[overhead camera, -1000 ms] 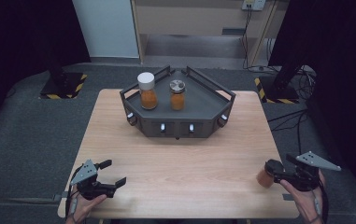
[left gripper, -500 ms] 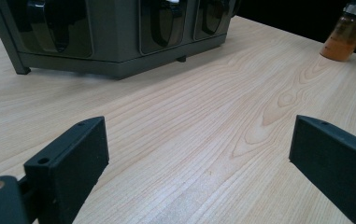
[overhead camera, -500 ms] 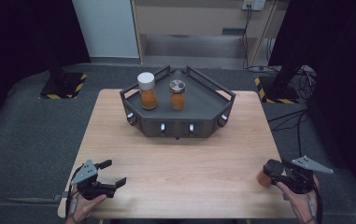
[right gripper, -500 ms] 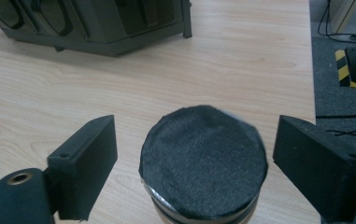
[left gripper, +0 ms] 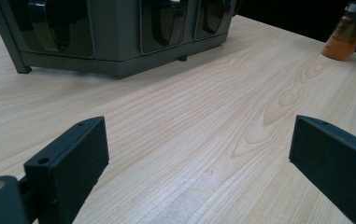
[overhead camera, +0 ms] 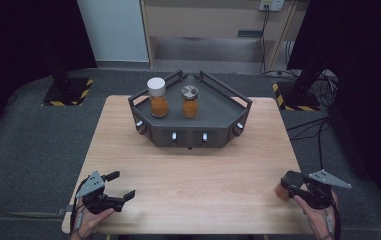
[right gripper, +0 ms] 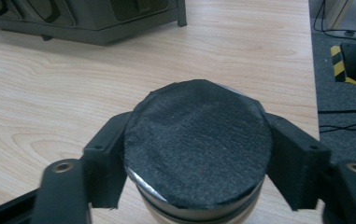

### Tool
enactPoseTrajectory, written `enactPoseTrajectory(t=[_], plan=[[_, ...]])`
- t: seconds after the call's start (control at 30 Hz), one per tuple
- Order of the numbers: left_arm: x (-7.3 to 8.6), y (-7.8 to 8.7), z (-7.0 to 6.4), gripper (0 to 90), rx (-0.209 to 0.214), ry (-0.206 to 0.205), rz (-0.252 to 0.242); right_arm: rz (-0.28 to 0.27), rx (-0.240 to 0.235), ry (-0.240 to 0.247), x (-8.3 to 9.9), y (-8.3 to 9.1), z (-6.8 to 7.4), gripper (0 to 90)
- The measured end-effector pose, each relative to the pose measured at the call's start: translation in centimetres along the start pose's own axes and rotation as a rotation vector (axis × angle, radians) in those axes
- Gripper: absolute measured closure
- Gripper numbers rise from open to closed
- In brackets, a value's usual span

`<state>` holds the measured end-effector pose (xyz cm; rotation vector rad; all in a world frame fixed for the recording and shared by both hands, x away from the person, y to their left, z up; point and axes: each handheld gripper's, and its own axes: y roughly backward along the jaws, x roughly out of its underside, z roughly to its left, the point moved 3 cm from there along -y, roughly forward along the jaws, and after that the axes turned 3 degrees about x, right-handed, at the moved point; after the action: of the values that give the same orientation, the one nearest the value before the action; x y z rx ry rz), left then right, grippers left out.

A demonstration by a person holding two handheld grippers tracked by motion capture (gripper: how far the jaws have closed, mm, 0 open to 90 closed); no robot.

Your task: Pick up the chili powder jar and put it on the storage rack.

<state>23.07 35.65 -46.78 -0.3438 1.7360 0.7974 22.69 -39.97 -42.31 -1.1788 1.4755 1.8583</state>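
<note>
The jar sits in my right gripper, lower centre of the right gripper view: its round black lid faces the camera, and my two black jaws press against its opposite sides, pinching it just under the lid. In the high view this jar shows as an orange blur at the lower right, at the tip of my right gripper, over the near right corner of the wooden table. In the left gripper view it appears at the upper right, orange contents visible.

My left gripper has its jaws spread wide, bare wood grain between them; in the high view it lies at the lower left, low over the near left corner of the table, well apart from the right one.

At the upper centre of the high view, the dark grey tray stands on the far part of the table. On it, side by side and upright, are a white-capped jar and, to its right, a metal-lidded jar, both with orange contents.
</note>
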Motion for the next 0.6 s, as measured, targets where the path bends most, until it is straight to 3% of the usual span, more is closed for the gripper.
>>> enactPoseTrajectory(t=[0.37,0.6], plan=[[0.0,0.0,0.0,4.0,0.001,0.0,0.001,0.008,0.022,0.053,-0.5,0.1,0.6,33.0],[0.0,-0.1,0.0,4.0,0.001,0.001,0.002,0.01,0.001,0.065,-1.1,-0.2,0.8,33.3]])
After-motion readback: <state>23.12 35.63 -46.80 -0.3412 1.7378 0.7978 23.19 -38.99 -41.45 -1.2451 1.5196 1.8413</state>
